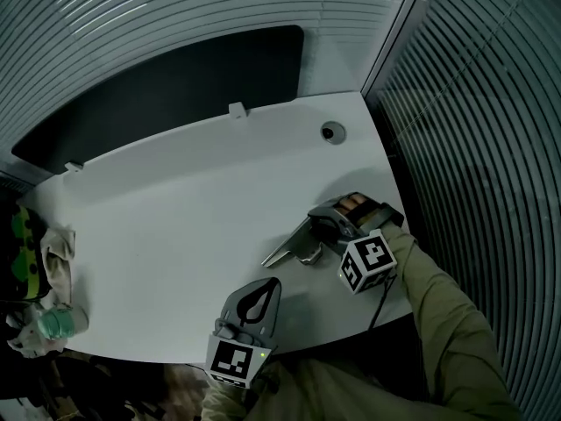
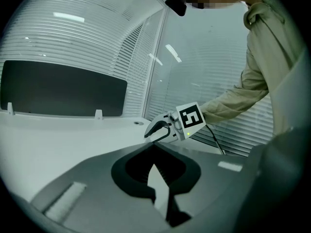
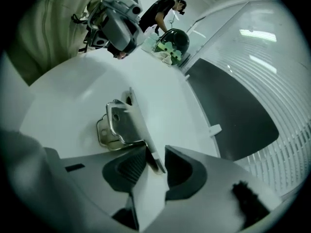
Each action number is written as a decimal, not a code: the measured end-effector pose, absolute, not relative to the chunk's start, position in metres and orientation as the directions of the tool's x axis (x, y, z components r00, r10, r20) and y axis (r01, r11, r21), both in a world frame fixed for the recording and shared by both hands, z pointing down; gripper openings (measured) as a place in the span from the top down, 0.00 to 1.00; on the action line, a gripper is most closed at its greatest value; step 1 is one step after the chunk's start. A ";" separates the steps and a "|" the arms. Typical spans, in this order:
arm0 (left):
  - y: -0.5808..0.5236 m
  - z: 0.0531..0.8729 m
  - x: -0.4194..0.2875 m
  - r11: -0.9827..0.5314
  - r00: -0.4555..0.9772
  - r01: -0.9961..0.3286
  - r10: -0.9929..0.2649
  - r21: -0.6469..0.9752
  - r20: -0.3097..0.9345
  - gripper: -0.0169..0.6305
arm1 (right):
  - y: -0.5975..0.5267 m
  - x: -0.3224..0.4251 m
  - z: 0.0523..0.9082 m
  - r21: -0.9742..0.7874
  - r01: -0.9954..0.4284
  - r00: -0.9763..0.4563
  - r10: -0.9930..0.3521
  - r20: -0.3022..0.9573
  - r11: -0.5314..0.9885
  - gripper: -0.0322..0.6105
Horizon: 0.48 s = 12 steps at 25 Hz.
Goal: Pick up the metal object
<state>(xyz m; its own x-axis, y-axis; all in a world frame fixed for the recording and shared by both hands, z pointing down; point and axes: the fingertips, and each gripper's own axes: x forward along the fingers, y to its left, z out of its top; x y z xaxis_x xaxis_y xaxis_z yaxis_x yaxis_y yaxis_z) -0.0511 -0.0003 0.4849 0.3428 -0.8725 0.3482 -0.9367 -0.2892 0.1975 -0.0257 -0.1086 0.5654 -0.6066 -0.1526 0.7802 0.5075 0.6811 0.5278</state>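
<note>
The metal object (image 1: 294,248), a shiny bracket with a long flat blade, lies on the white table (image 1: 175,226) near its right front corner. My right gripper (image 1: 317,229) reaches it from the right and stands open. In the right gripper view the blade's near end (image 3: 151,155) sits between the parted pads of the right gripper (image 3: 155,163), and the rest of the metal object (image 3: 121,123) rests on the table ahead. My left gripper (image 1: 270,288) hovers at the front edge, shut and empty, its left gripper jaws (image 2: 154,152) pointing toward the right gripper (image 2: 159,130).
A green-and-black helmet (image 1: 22,253), a cloth (image 1: 57,257) and a teal bottle (image 1: 57,323) sit at the table's left end. A cable grommet (image 1: 332,132) is at the back right. A dark panel (image 1: 175,86) stands behind; slatted blinds (image 1: 473,103) run along the right.
</note>
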 end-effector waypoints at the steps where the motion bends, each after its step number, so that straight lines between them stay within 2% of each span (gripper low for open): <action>1: 0.001 0.484 -0.052 -0.279 0.338 -0.938 -0.872 0.207 0.355 0.96 | -0.107 -0.028 0.567 0.517 0.509 -0.599 -0.148 0.787 0.688 0.81; 2: 0.002 0.485 -0.053 -0.278 0.336 -0.938 -0.872 0.206 0.356 0.96 | -0.105 -0.029 0.568 0.514 0.509 -0.593 -0.152 0.791 0.690 0.85; 7: 0.000 0.484 -0.058 -0.262 0.326 -0.941 -0.872 0.216 0.364 0.96 | -0.109 -0.034 0.569 0.521 0.476 -0.569 -0.204 0.797 0.709 0.91; 12: -0.003 0.488 -0.061 -0.281 0.330 -0.942 -0.877 0.183 0.349 0.96 | -0.114 -0.039 0.569 0.519 0.365 -0.573 -0.253 0.780 0.773 0.92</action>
